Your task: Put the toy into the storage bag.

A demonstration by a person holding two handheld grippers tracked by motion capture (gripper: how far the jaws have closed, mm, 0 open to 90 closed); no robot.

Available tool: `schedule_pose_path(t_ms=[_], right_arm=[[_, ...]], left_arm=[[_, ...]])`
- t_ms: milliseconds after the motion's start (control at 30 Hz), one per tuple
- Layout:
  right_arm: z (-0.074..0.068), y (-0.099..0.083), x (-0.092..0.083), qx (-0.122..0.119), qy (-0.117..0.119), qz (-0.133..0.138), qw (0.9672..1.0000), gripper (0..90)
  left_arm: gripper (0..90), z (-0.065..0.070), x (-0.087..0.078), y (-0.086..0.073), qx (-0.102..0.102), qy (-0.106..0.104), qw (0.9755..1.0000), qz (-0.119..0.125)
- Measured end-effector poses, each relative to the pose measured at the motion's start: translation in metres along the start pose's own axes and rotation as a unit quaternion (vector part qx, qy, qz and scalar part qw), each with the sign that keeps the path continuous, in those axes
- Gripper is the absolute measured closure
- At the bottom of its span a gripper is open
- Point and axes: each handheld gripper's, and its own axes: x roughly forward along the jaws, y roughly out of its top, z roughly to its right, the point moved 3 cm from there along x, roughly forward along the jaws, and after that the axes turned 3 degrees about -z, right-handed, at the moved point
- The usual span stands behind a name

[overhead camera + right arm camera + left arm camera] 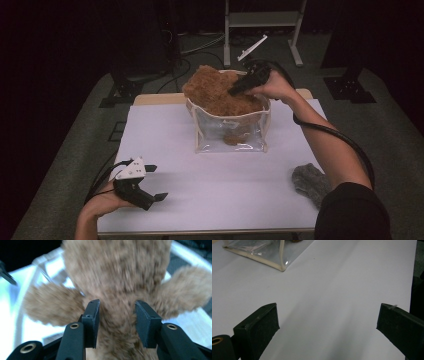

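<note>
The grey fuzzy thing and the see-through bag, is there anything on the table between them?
No. In the high view, only bare white table lies between the grey fuzzy thing and the see-through bag.

A white-topped table is set on a grey carpeted floor. Behind it a pale metal frame is seen, with black stands and cables; the far room is left dark
</note>
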Motion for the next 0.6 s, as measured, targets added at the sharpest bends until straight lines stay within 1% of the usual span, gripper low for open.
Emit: schedule_pose_path(t_ms=[33, 67, 100, 133, 200, 233, 300, 367, 400, 433, 533, 567, 600], right_arm=[[-0.001, 0.003, -0.003, 0.003, 0.006, 0.012, 0.9999, 55.7], [-0.002, 0.007, -0.006, -0.002, 0.01, 0.026, 0.9996, 54.3], [-0.004, 0.01, -0.008, -0.002, 0.013, 0.032, 0.9994, 52.9], [-0.005, 0.014, -0.009, -0.005, 0.01, 0.037, 0.9993, 52.4], [-0.009, 0.023, -0.009, -0.012, 0.017, 0.051, 0.9985, 52.3], [-0.01, 0.028, -0.008, -0.017, 0.014, 0.055, 0.9982, 52.0], [-0.013, 0.037, -0.005, -0.021, 0.021, 0.068, 0.9973, 50.7], [-0.016, 0.046, 0.0, -0.03, 0.016, 0.077, 0.9964, 50.4], [-0.017, 0.05, 0.002, -0.028, 0.018, 0.083, 0.996, 50.5], [-0.017, 0.054, 0.005, -0.03, 0.013, 0.087, 0.9957, 50.6], [-0.02, 0.065, 0.011, -0.034, 0.013, 0.096, 0.9947, 51.6], [-0.02, 0.065, 0.011, -0.034, 0.013, 0.096, 0.9947, 51.6], [-0.021, 0.072, 0.017, -0.038, 0.013, 0.098, 0.9944, 52.4]], left_arm=[[3.3, 0.0, 0.0, 0.0, 0.0, 0.0, 1.0, 0.0], [3.3, 0.0, 0.001, 0.0, -0.001, -0.001, 1.0, 0.0], [3.3, 0.0, 0.002, 0.0, -0.001, -0.002, 1.0, 0.0], [3.3, 0.0, 0.002, 0.0, 0.0, -0.002, 1.0, -0.001], [3.3, 0.0, 0.001, 0.0, -0.001, -0.001, 1.0, 0.0], [3.3, 0.0, 0.001, 0.0, -0.003, -0.001, 1.0, 0.001], [3.3, 0.0, 0.001, 0.0, -0.004, 0.0, 1.0, 0.002], [3.3, 0.0, 0.0, 0.0, -0.003, 0.0, 1.0, 0.002], [3.3, 0.0, 0.0, 0.0, -0.003, 0.0, 1.0, 0.002], [3.3, 0.0, 0.0, 0.0, -0.004, 0.0, 1.0, 0.003], [3.3, 0.0, 0.001, -0.001, -0.003, -0.001, 1.0, 0.002], [3.3, 0.0, 0.001, -0.001, -0.003, -0.001, 1.0, 0.002], [3.3, -0.001, 0.001, -0.001, -0.004, 0.0, 1.0, 0.002]])
